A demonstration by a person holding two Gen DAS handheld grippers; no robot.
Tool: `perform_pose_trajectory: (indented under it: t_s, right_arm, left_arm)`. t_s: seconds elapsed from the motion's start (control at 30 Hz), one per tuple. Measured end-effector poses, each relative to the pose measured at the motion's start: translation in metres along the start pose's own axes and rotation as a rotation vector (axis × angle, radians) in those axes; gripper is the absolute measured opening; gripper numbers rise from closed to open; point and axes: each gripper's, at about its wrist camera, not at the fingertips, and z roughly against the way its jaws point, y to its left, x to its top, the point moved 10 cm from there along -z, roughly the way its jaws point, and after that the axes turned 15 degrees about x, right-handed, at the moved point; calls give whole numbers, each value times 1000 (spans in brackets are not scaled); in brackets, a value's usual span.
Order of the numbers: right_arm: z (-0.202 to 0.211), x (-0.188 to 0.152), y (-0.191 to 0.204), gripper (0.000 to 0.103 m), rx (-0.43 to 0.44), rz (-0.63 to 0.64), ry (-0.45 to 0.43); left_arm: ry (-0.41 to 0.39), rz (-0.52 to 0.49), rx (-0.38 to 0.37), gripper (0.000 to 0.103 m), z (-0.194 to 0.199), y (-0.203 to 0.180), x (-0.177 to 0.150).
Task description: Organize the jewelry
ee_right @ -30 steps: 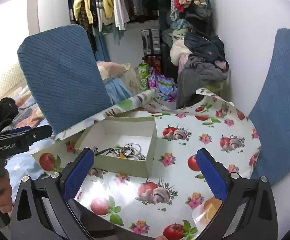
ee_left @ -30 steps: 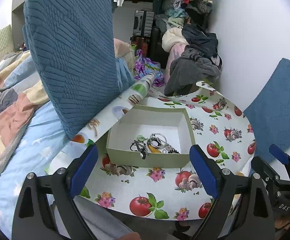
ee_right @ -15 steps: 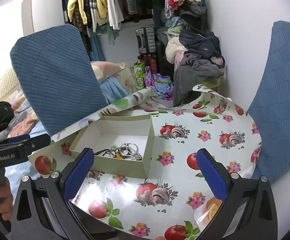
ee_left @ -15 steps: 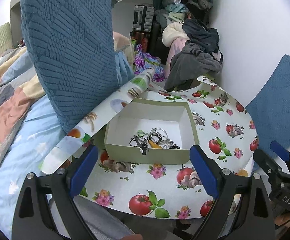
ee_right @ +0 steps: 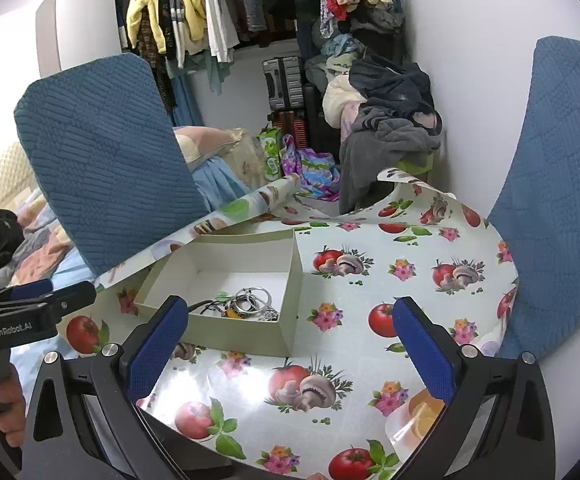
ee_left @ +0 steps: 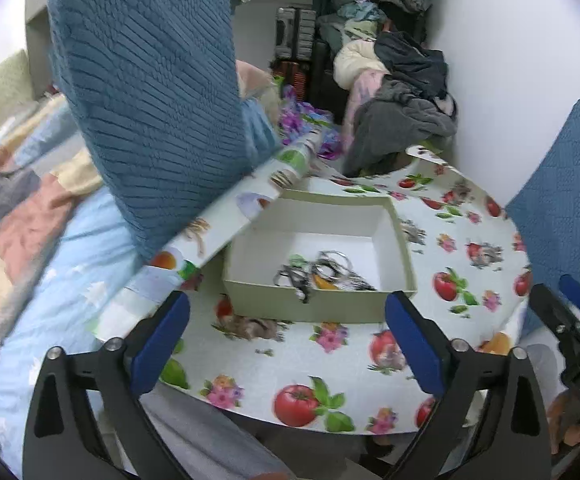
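Note:
A pale green open box (ee_left: 404, 248) stands on the round table (ee_left: 330, 364) with a fruit-print cloth. Inside it lies a heap of jewelry (ee_left: 326, 272): silver rings, dark cords, a green and an orange piece. My left gripper (ee_left: 287, 306) hovers just before the box's front wall; its jaws are opening and nothing is between them. In the right wrist view the box (ee_right: 245, 338) and jewelry (ee_right: 247, 304) sit to the left, and my right gripper (ee_right: 290, 310) hangs open and empty over the cloth. Neither gripper touches the box.
A blue quilted cushion (ee_left: 141, 92) leans at the table's left edge and another (ee_right: 562, 184) at the right. The cloth curls up behind the box (ee_right: 249, 200). A clothes pile (ee_right: 386, 120) and a hanging rail fill the back. A patchwork bedspread (ee_left: 29, 220) lies to the left.
The left gripper's jaws stand slightly wider than before. Both views have drifted a little; the box and the jewelry in it have not moved.

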Motion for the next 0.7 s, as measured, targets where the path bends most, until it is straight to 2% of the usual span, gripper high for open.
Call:
perform_pose_trajectory:
  t_s: [0.7]
  right_arm:
    - [-4,-5,-7,103,-23,-3,10]
  left_arm:
    - [23,-10,-15,102,-7,-6,-6]
